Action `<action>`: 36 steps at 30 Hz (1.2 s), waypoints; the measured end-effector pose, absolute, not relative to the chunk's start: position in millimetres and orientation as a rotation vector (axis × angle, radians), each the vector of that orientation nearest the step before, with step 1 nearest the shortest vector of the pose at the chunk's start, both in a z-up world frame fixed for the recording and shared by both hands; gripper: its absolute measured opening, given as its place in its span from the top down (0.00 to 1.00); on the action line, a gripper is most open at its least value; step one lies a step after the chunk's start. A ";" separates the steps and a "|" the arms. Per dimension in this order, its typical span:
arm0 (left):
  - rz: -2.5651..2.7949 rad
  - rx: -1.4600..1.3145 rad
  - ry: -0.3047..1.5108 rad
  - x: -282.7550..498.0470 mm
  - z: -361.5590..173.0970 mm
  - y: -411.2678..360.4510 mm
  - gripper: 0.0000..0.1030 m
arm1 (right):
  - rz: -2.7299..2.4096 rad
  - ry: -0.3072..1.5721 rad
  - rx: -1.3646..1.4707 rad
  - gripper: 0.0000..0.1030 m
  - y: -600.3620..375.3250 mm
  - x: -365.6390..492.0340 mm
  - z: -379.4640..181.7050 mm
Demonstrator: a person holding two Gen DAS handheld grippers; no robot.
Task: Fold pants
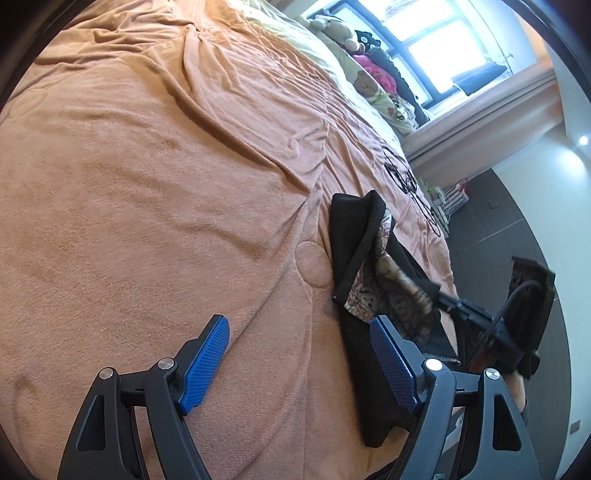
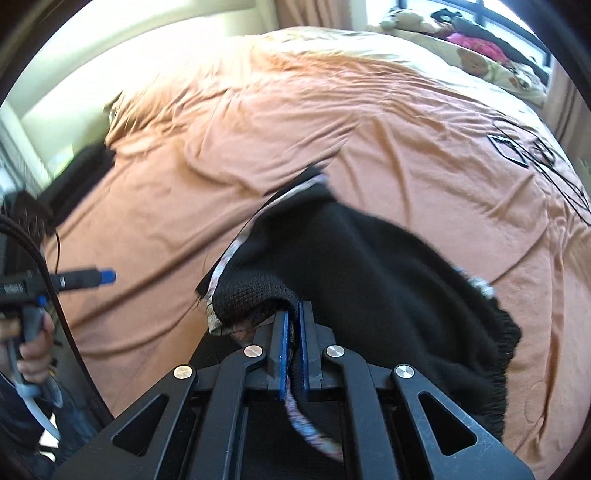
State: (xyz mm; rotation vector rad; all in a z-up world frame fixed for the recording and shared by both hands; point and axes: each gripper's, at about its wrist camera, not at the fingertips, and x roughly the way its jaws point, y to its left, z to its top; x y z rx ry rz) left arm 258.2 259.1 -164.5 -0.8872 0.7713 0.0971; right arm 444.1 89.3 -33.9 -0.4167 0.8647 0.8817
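Orange bedding is spread over a wide bed, and on it the black pants are found, near the near right part of the bed. Their patterned lining is shown where the cloth is turned over. In the right wrist view, a fold of the pants is clamped between the blue pads of the right tool; its jaws are pressed together on the cloth, and the cloth is raised a little from the bedding. The left tool is held with its jaws wide apart and nothing is gripped between them; its right pad is seen just over the black cloth, but whether it touches cannot be told. Farther away, soft toys are laid along the far edge of the bed under a bright window. Thin black cables are lying on the bedding at the right.
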 end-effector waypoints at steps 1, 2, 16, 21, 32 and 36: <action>0.096 -0.884 0.772 259.7 -163.3 257.9 0.22 | 0.879 0.865 -0.391 0.98 82.4 449.6 -29.4; 0.095 -0.880 0.773 261.4 -162.2 256.5 0.22 | 0.876 0.865 -0.371 0.98 75.0 454.8 -25.3; 0.100 -0.857 0.806 286.7 -156.3 241.9 0.22 | 0.801 0.900 -0.132 0.98 11.8 536.2 -4.1; 0.108 -0.852 0.817 292.5 -156.1 240.3 0.22 | 0.760 0.916 -0.121 0.98 16.8 563.2 -6.7; 0.111 -0.849 0.823 295.4 -154.5 241.4 0.22 | 0.600 0.947 -0.103 0.71 13.8 567.6 -16.9; 0.113 -0.861 0.813 292.4 -154.0 244.1 0.22 | 0.599 0.895 -0.123 0.47 8.8 549.6 -4.3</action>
